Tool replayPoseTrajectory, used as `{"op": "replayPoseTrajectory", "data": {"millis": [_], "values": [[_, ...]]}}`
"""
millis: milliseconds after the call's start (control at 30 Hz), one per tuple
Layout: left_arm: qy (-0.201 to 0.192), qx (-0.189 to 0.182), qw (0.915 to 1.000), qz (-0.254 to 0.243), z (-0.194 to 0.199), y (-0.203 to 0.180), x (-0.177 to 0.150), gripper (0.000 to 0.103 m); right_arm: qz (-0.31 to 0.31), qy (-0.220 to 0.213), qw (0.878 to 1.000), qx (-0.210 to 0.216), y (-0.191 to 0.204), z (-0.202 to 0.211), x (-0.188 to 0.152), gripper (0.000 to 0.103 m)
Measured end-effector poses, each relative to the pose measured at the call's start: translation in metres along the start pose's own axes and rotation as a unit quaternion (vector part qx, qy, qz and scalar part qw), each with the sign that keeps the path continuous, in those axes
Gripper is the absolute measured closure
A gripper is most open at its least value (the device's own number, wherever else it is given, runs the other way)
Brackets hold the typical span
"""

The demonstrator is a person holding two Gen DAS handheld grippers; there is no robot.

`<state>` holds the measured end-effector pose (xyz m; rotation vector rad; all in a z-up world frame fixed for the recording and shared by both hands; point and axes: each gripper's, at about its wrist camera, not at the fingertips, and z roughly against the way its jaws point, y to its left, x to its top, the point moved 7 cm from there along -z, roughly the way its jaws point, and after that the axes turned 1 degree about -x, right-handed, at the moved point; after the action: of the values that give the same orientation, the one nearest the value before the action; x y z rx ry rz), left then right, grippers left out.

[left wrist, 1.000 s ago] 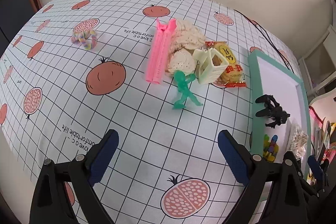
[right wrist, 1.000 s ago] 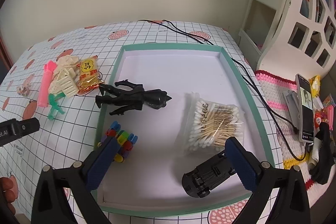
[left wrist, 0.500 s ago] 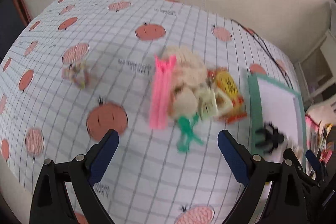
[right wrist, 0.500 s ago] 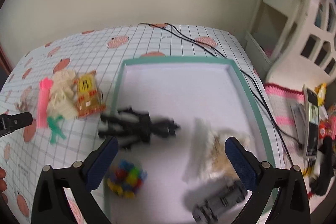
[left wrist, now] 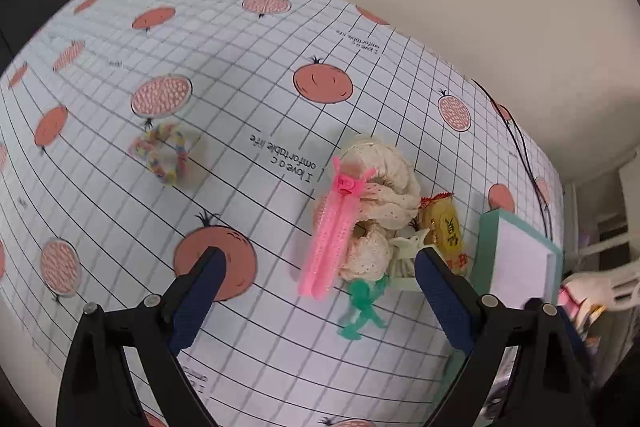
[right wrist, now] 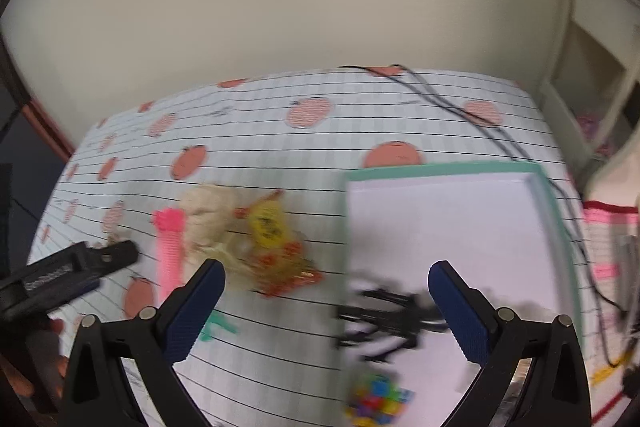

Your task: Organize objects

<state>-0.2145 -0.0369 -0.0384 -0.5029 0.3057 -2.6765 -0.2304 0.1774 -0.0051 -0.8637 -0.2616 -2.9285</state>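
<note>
Clutter sits ahead of our left gripper, whose blue-padded fingers stand wide apart with nothing between them; just beyond the gap lies the pink hair clip, and pressed against its right side is the cream lace scrunchie; close to the right finger we see the green toy figure, with a pale plastic clip beside that finger's tip and the yellow snack packet just past it; far off beyond the left finger rests a pastel braided band, well apart from the pile; all of this lies on the checked tablecloth with its orange fruit print.

Our right gripper is likewise spread wide and carries nothing; this view is blurred; the teal-rimmed tray lies ahead of the right finger, and the black figure lies across the tray's near left part, between the fingers; a multicoloured block toy sits nearer us, low between the fingers, though we cannot tell whether it is inside the rim; the pile appears beyond the left finger; black cables cross the cloth past the tray.
</note>
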Motion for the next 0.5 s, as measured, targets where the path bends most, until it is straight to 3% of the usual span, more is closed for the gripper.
{"op": "replayPoseTrajectory", "data": {"millis": [167, 267, 333, 500], "values": [[0.014, 0.004, 0.9995, 0.026, -0.013, 0.000, 0.005, 0.008, -0.002, 0.016, 1.000, 0.017, 0.025, -0.018, -0.004, 0.000], [0.028, -0.019, 0.9985, 0.044, -0.025, 0.002, 0.001, 0.008, 0.012, 0.018, 1.000, 0.020, 0.033, -0.028, -0.007, 0.000], [0.034, -0.008, 0.9987, 0.039, -0.031, 0.003, 0.000, 0.008, 0.025, 0.022, 0.999, 0.021, 0.038, -0.036, -0.013, 0.000], [-0.004, 0.007, 1.0000, 0.001, -0.032, 0.006, 0.006, 0.008, 0.028, 0.036, 0.998, 0.032, 0.040, -0.052, -0.021, 0.000]]}}
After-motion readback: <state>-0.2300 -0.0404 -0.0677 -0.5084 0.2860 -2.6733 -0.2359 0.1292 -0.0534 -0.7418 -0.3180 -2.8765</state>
